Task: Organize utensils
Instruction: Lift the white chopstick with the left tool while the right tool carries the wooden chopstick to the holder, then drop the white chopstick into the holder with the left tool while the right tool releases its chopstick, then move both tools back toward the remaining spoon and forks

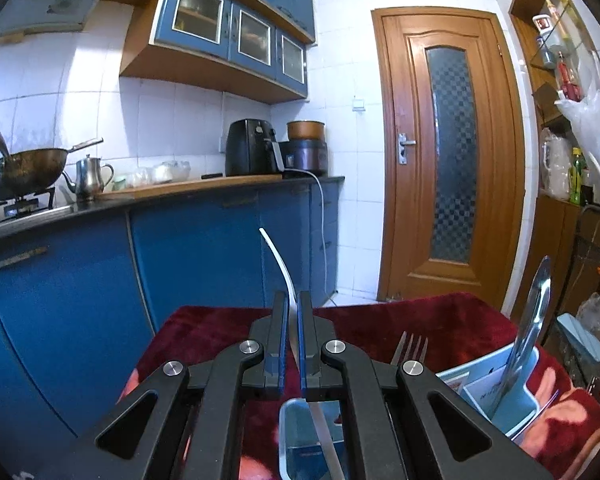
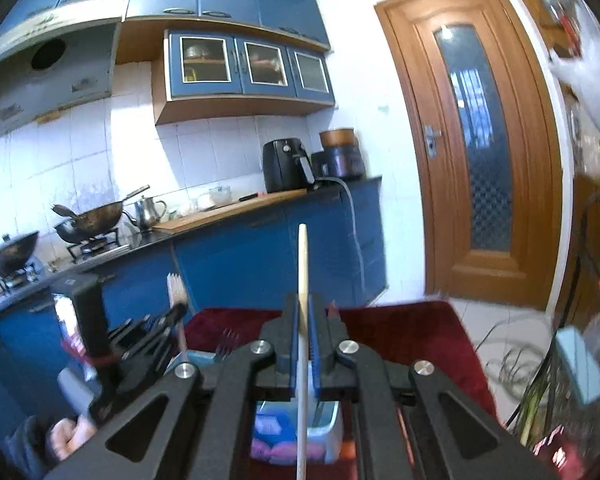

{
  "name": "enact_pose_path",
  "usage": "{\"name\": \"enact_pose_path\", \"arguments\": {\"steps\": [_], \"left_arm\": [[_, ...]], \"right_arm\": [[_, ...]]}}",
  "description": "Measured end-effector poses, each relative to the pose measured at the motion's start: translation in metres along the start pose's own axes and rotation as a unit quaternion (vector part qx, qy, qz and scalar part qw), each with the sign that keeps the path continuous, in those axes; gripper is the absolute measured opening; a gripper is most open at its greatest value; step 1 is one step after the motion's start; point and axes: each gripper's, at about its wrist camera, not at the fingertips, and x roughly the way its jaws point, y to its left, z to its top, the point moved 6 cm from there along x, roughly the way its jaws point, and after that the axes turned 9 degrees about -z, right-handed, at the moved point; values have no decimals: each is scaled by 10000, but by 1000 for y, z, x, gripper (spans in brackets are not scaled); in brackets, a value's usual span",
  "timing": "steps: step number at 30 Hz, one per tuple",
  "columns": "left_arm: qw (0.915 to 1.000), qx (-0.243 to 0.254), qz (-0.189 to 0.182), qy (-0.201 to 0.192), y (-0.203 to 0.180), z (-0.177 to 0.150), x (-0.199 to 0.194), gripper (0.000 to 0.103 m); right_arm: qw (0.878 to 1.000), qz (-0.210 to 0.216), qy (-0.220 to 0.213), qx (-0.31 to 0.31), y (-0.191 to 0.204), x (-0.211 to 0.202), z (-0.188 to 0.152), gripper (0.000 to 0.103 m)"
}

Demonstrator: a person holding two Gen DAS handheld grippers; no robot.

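Nearest us, our left gripper (image 1: 293,312) clamps a thin curved steel utensil (image 1: 279,258); our right gripper (image 2: 305,316) clamps a pale wooden stick (image 2: 303,264). A pale blue plastic caddy (image 1: 518,408) on the red cloth-covered table (image 1: 440,320) already holds a steel fork (image 1: 410,346) and spoon (image 1: 534,320); we judge these two pieces remain.

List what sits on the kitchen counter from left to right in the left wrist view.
wok → metal teapot → black air fryer → rice cooker
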Motion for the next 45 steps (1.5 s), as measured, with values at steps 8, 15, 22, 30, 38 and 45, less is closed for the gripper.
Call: {"name": "enact_pose_path", "arguments": {"steps": [8,15,22,30,38,45], "left_arm": [[9999,-97,-105,87,-1,-10,5,4],[9996,-150,-200,96,-3,-13,4,4],[9990,-223,-345,198,-4,-14,5,4],[9971,-228,-558,457,-12,-14,-2,16],[9955,17,-754,583,-26,-9,-29,19],[9924,36,-962,770,-35,-3,-64,19]], "right_arm": [[9986,-118,-517,-89,11,44,4,6],[9974,-194,-683,-103,10,65,-8,6],[9972,-117,-589,-441,19,61,-25,6],[9983,-33,-307,-498,18,51,-35,17],[9985,-6,-344,-437,17,20,-31,27],[9993,-13,-171,-323,21,-15,-28,27]]}}
